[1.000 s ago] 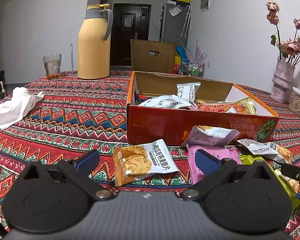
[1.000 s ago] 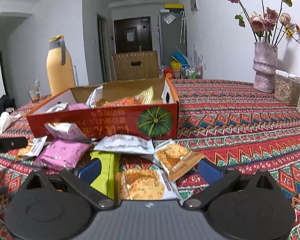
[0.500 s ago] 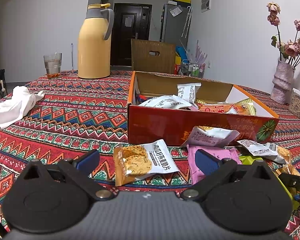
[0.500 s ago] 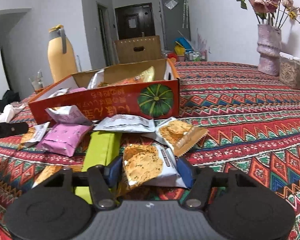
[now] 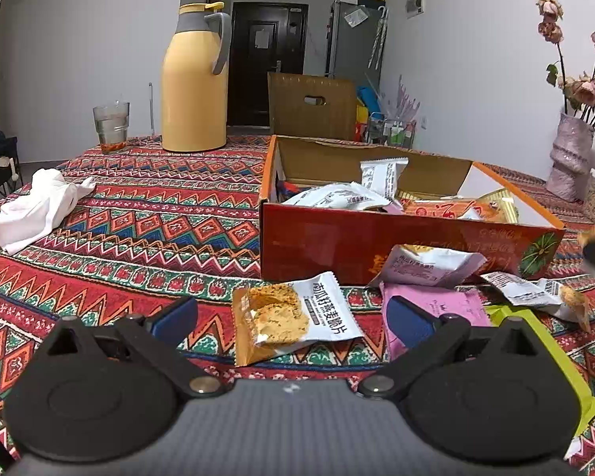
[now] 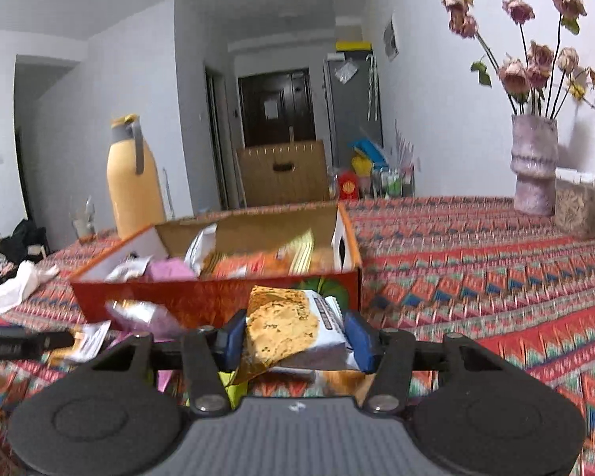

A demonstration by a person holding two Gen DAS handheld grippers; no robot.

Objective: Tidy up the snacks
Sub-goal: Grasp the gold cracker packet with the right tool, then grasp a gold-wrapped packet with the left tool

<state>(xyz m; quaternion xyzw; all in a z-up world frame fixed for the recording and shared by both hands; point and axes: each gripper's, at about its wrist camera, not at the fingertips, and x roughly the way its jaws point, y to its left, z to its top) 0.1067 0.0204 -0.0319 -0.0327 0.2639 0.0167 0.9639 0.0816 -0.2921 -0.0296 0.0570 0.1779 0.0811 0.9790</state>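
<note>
Beyond the right gripper (image 6: 293, 337), the box (image 6: 214, 297) front and packets (image 6: 139, 313) left of it are blurred, print unreadable.

Red cardboard box (image 5: 396, 238) open on the patterned cloth, partly filled with white, orange and pink packets. More packets loose before its front wall: cracker packet (image 5: 293, 317) lying flat, pink pouch (image 5: 448, 305), green wrapper (image 5: 551, 353). Another cracker packet (image 6: 293, 325) raised and tilted, probably clear of the cloth.

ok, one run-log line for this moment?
right gripper: shut on orange-and-white cracker packet, lifted | left gripper: open, empty | target: red cardboard box
</note>
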